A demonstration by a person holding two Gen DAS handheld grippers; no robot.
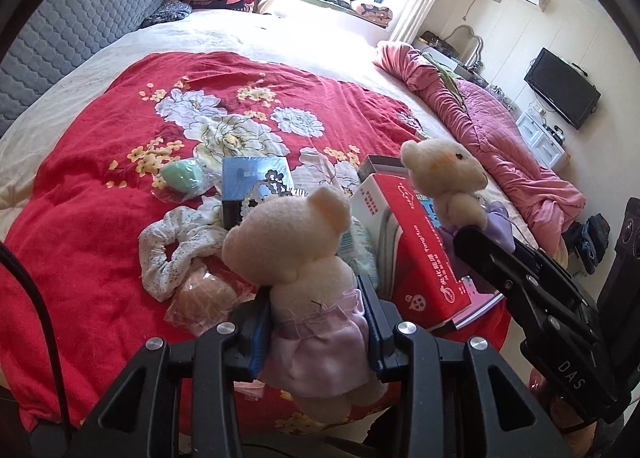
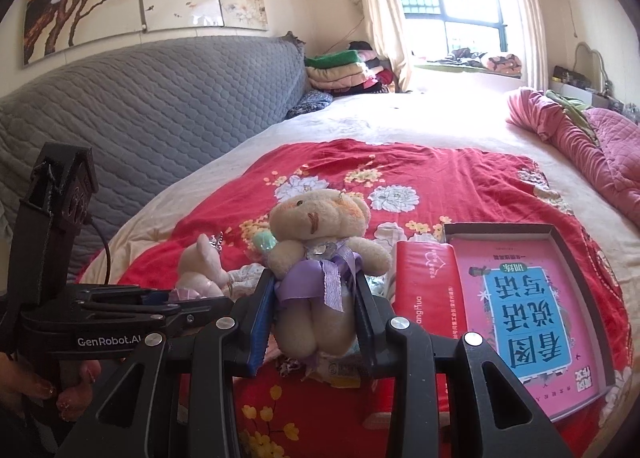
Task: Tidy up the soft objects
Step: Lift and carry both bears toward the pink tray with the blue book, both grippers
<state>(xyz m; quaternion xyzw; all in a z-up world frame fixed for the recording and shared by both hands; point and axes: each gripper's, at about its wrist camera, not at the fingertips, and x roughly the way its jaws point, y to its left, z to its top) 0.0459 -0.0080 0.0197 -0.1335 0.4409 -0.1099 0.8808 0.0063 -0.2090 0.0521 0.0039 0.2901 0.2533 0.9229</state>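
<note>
The left gripper [image 1: 320,322] pinches a cream plush bear in a pink skirt [image 1: 308,282] by the waist between its pads, held above the red floral blanket [image 1: 80,198], with a white scrunchie [image 1: 172,246] and a wrapped peach sponge [image 1: 204,298] lying just ahead and to its left. The right gripper [image 2: 316,310] clamps a second cream bear with a purple ribbon [image 2: 320,242] at the middle, head up. A red box [image 2: 424,286] lies just to its right, touching a tray [image 2: 568,258] holding a pink book [image 2: 524,322].
</note>
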